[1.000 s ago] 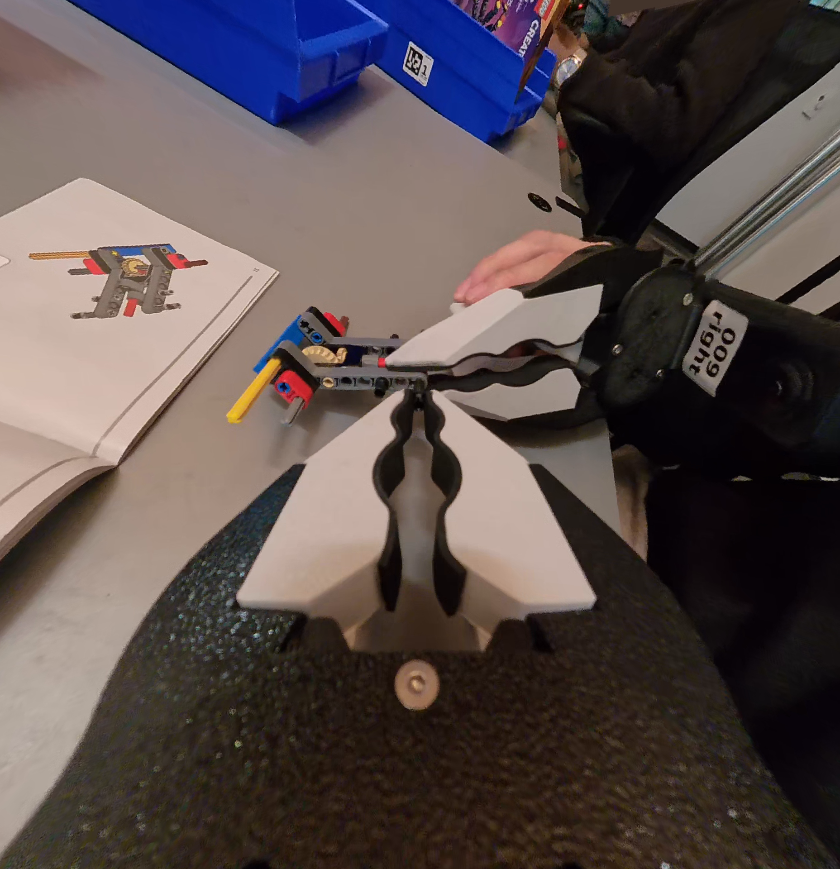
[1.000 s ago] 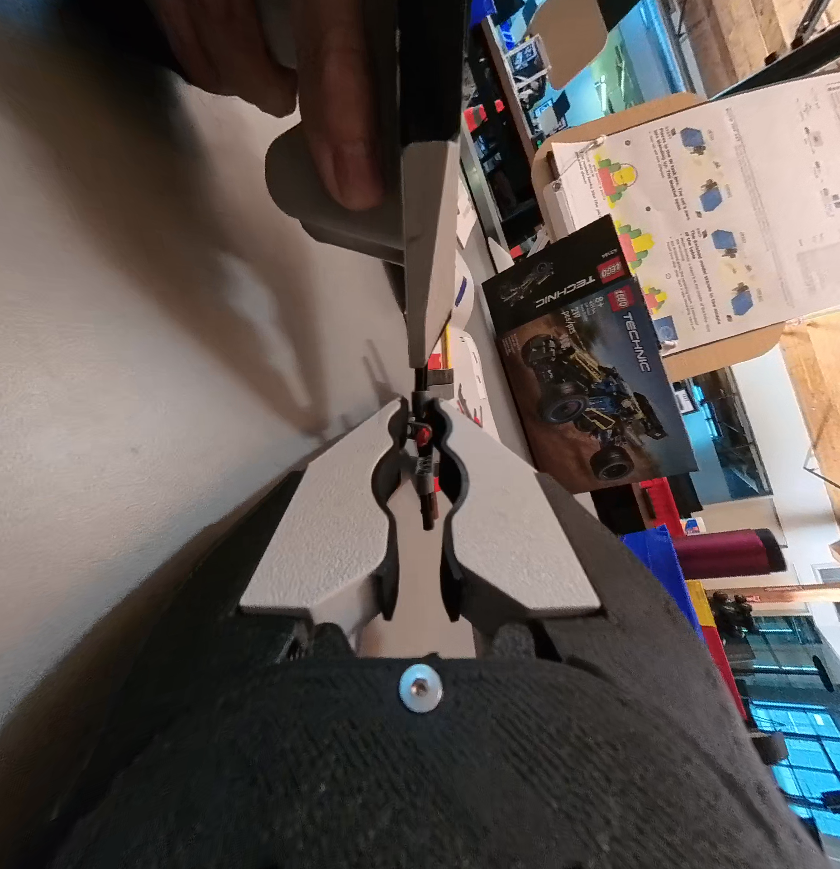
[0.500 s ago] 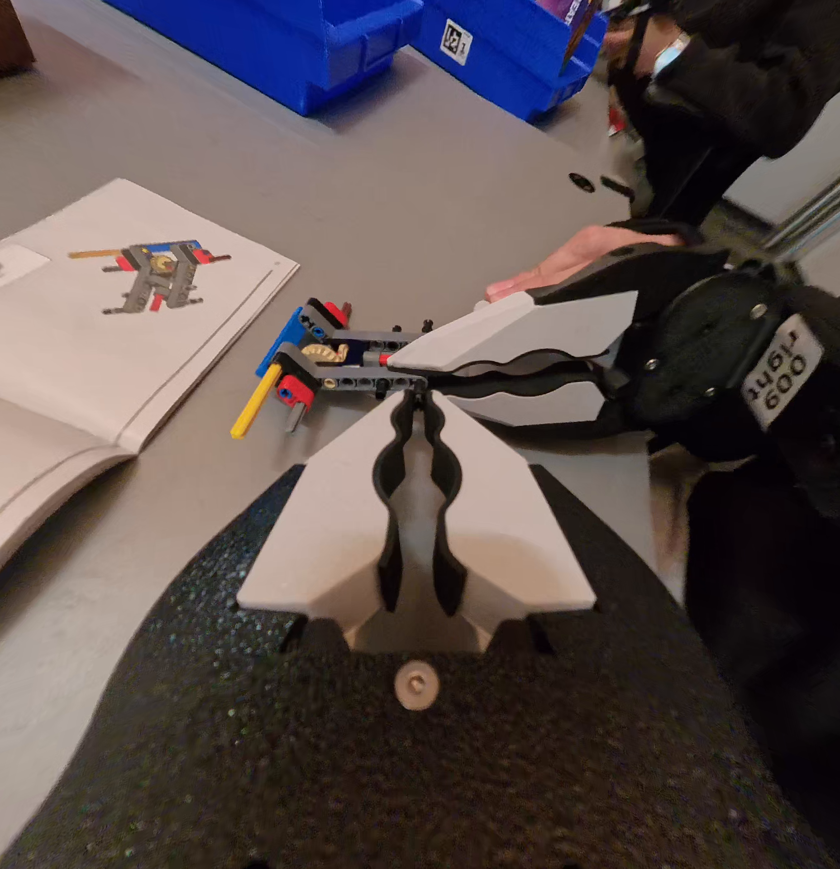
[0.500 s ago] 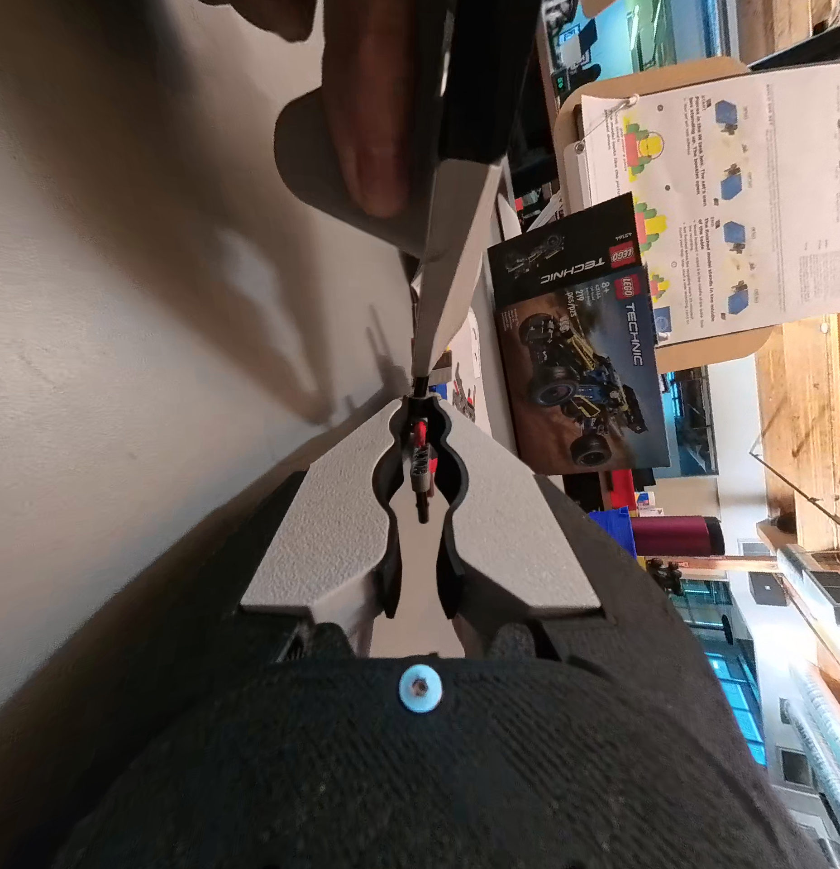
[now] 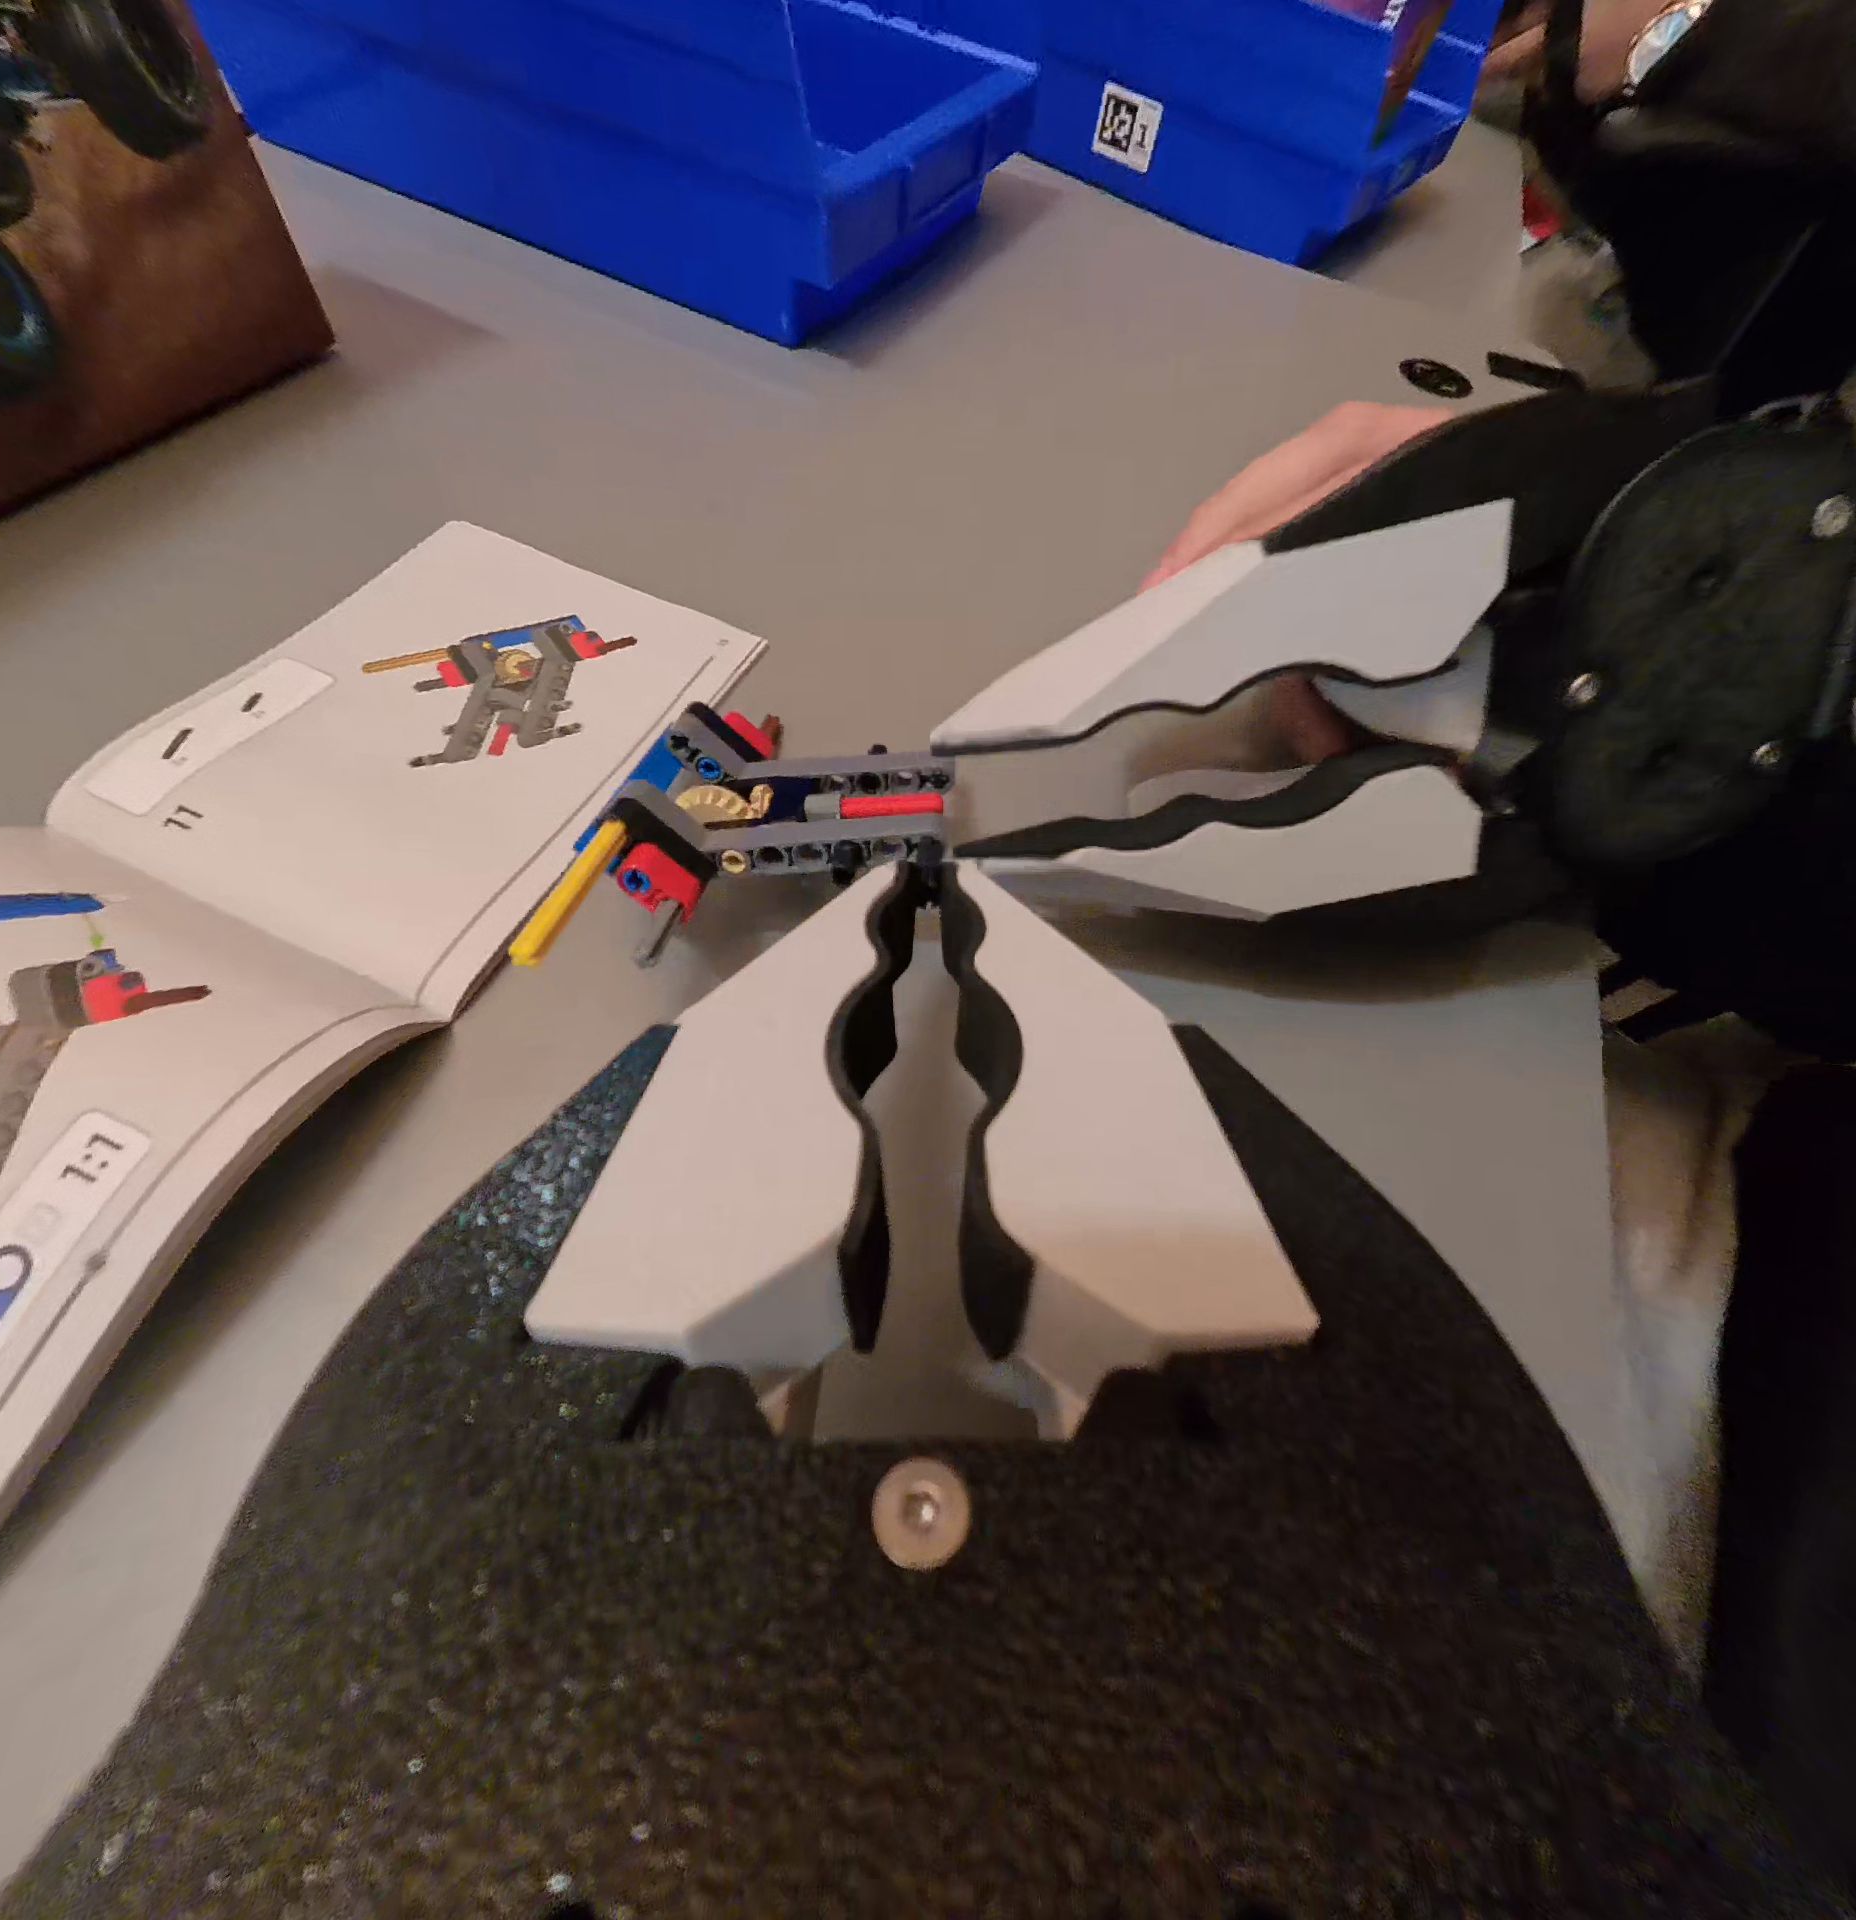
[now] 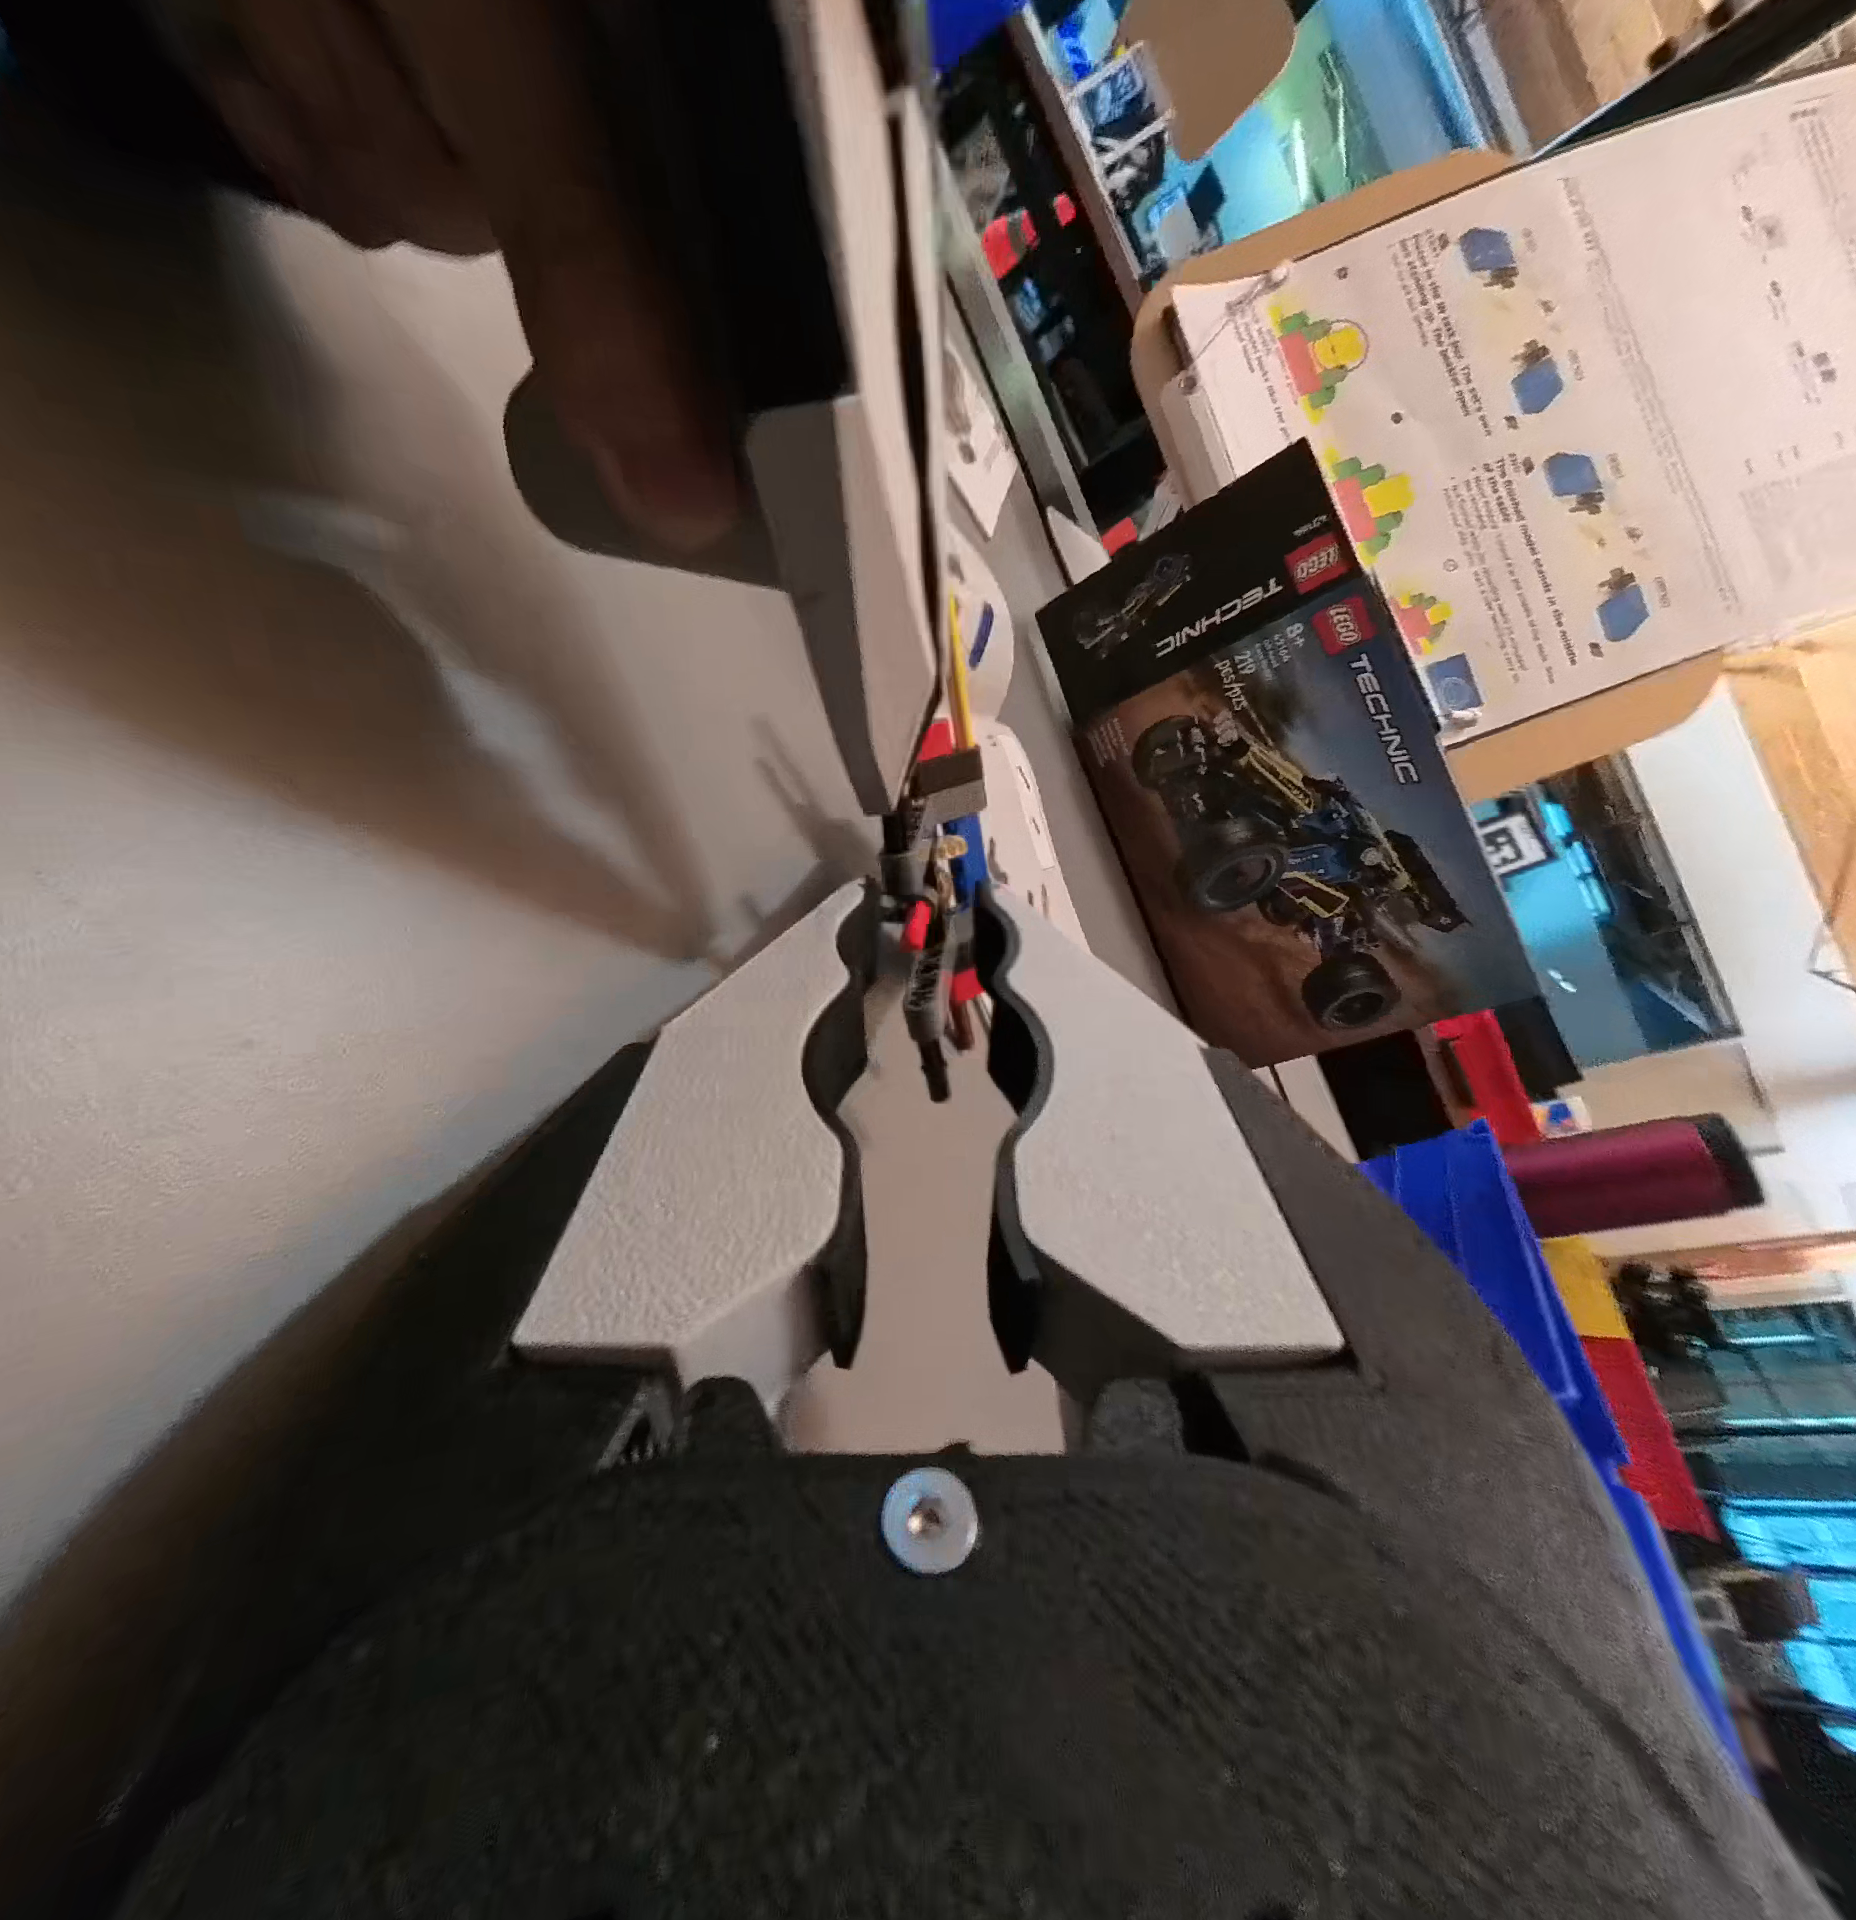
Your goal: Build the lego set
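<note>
Grey plastic beams of the lego assembly (image 5: 789, 821) sit just past the left gripper (image 5: 922, 883), whose tips pinch a small black pin on the assembly's near beam. From the right, the right gripper (image 5: 950, 795) reaches the same end with its fingers spread (the beams' ends lie in the gap). Left of the assembly lies the open instruction booklet (image 5: 311, 831) on the grey table (image 5: 1007, 468); farther off stand blue bins (image 5: 695, 135).

Both wrist views close; right rolled sideways, slightly blurred; share lego assembly (image 5: 768, 821).
</note>
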Action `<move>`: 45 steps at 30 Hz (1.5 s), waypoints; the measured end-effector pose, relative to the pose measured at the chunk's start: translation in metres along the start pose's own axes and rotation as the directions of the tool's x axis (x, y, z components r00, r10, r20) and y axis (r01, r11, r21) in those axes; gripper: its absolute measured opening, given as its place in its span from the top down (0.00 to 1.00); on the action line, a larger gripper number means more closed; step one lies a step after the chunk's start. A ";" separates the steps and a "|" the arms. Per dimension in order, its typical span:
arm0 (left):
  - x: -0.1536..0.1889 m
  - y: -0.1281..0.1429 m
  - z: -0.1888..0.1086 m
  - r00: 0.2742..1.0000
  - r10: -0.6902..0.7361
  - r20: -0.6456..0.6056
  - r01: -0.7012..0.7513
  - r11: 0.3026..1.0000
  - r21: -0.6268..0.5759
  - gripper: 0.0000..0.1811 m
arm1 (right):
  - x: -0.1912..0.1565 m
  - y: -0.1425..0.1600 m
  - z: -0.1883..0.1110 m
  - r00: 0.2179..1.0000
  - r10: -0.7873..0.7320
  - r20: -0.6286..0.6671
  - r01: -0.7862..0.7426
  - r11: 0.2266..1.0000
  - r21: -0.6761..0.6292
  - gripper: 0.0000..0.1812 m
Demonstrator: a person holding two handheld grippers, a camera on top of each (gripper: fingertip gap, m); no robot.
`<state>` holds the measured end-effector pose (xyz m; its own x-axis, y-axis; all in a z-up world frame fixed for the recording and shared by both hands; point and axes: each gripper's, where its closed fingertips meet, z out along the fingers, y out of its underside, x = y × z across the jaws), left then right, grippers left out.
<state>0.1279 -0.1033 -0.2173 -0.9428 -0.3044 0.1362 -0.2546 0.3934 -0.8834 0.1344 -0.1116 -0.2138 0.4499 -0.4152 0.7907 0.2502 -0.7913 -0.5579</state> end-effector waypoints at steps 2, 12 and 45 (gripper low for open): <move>-0.001 0.000 0.000 1.000 0.002 0.006 -0.002 1.000 -0.002 0.99 | -0.001 -0.007 -0.007 0.996 0.075 0.043 -0.076 0.997 0.022 0.87; 0.003 0.002 -0.001 1.000 0.024 -0.004 -0.024 1.000 -0.010 0.99 | -0.011 -0.003 -0.014 0.437 0.870 0.231 -0.837 0.487 -0.251 0.87; 0.002 0.003 -0.017 0.972 -0.127 -0.198 0.130 0.992 0.001 0.99 | -0.014 -0.013 0.019 0.984 -0.139 0.111 0.132 0.988 0.075 0.97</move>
<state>0.1214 -0.0883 -0.2121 -0.9265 -0.1742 0.3335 -0.3748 0.3498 -0.8586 0.1417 -0.0867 -0.2221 0.5031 -0.2484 0.8278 0.3706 -0.8033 -0.4663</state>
